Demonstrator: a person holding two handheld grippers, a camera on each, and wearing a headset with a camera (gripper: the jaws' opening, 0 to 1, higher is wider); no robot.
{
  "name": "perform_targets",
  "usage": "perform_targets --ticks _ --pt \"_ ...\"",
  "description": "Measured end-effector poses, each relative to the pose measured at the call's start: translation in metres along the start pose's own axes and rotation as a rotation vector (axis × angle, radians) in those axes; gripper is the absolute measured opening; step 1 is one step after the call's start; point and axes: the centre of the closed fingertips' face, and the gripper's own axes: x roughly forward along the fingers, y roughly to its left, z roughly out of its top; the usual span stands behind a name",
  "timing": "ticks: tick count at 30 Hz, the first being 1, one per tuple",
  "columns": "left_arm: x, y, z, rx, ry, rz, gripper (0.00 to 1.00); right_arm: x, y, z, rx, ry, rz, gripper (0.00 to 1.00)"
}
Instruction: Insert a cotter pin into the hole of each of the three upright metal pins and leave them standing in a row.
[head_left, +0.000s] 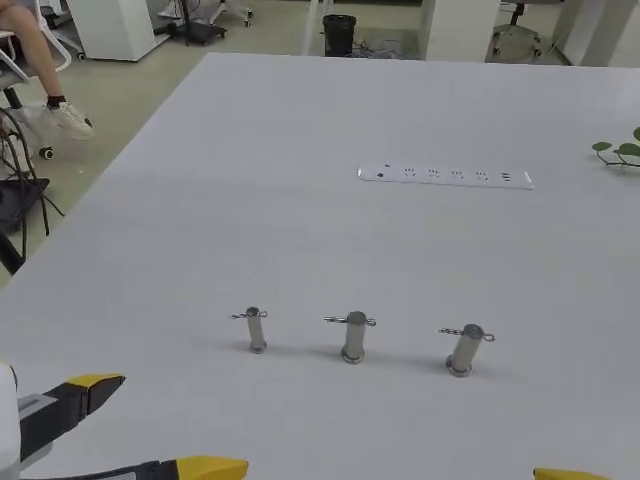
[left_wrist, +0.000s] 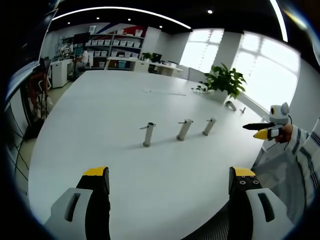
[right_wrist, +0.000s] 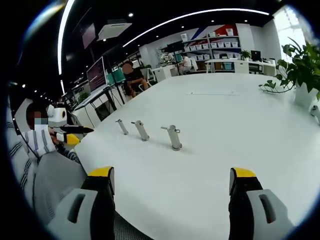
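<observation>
Three upright metal pins (head_left: 353, 342) in a row near the desk's (head_left: 300, 230) front edge, each apparently crossed by a cotter pin (head_left: 349, 320). Left gripper (left_wrist: 170, 175) and right gripper (right_wrist: 172, 175) short of them, jaws apart, empty.

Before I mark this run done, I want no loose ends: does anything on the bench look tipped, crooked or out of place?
Nothing stands out. The left pin, middle pin and right pin stand upright in a row on the table, each with a cotter pin through its top.
</observation>
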Motion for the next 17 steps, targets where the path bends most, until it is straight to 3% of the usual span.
perform_targets --ticks 17 --pt "-0.0022 -0.0040 -0.0001 0.030 0.014 -0.004 0.99 -0.0031 0.0042 -0.0048 0.004 0.009 0.005 0.93"
